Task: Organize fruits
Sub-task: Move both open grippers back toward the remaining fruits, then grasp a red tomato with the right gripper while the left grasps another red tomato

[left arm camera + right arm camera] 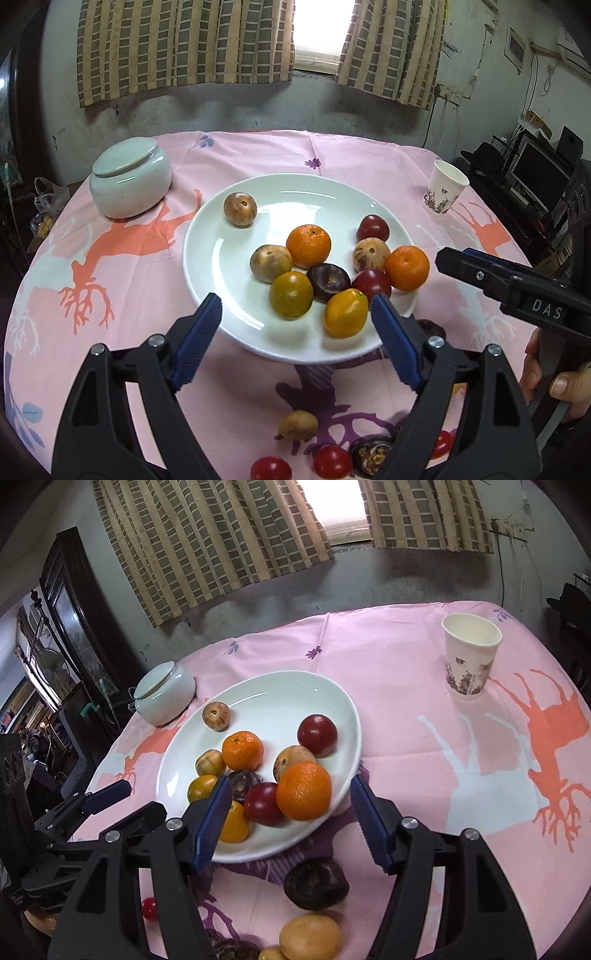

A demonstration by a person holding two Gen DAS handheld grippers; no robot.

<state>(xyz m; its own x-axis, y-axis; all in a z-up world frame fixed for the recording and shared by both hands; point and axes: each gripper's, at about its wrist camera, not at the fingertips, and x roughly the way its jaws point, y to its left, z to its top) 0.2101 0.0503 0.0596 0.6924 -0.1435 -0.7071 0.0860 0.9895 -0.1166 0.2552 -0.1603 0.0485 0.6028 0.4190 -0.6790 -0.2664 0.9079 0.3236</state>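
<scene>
Fruits lie heaped on a round white ceramic plate (207, 266) just ahead of both pairs of jaws: two bright orange mandarins (308, 245), a yellow-orange citrus (346, 313) nearest the left jaws, a greenish-yellow round fruit (290, 295), two dark red plum-like fruits (372, 228), a dark purple shrivelled fruit (328, 277) in the middle, and three tan speckled fruits (240, 209), one apart at the far side of the plate. The plate rests on a worktop draped in a pink cloth with coral and purple deer prints (258, 155).

The left gripper (295, 317) hangs over the plate's near rim, its blue-padded jaws spread wide and holding nothing. The right gripper (286, 805) hovers likewise, jaws wide and bare, the nearer mandarin showing between them in the right wrist view.

Loose fruits lie on the cloth beneath the jaws: a dark purple wrinkled fruit (316, 884), a yellow oval fruit (310, 937), a small tan fruit (298, 425) and small red round fruits (331, 461).

Beyond the plate, left of the jaws, stands a pale green lidded ceramic jar (131, 177); to the right, a white paper cup with a floral print (471, 655).
</scene>
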